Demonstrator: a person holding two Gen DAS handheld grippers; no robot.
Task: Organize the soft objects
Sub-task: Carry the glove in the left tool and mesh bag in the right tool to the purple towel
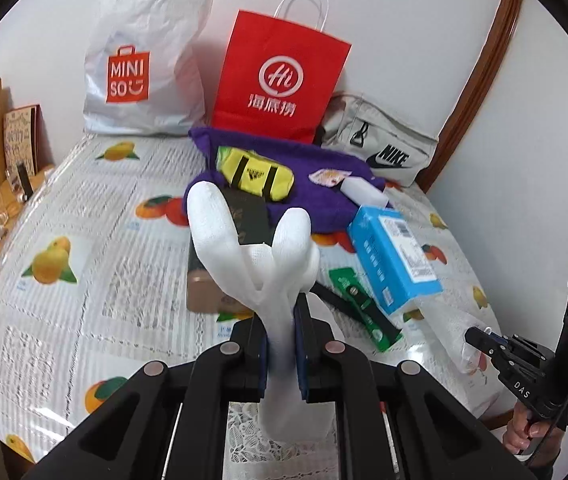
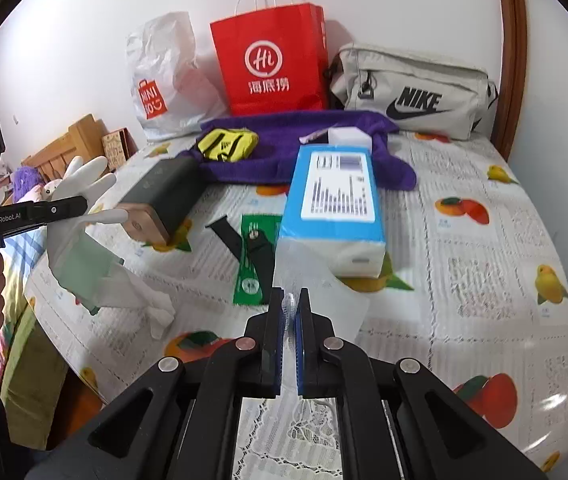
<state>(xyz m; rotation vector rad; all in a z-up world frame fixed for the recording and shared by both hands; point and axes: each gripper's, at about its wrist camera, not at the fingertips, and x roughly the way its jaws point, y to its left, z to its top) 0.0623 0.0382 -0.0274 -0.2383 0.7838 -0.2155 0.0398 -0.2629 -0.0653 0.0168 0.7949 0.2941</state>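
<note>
I have the white glove [image 1: 251,248] clamped in my left gripper [image 1: 281,344] at frame centre; my right gripper [image 2: 290,332] pinches a clear plastic bag [image 2: 316,276] low centre. Bagging looks unstarted. Only the right view shows the glove's hanging cuff, at left.
</note>
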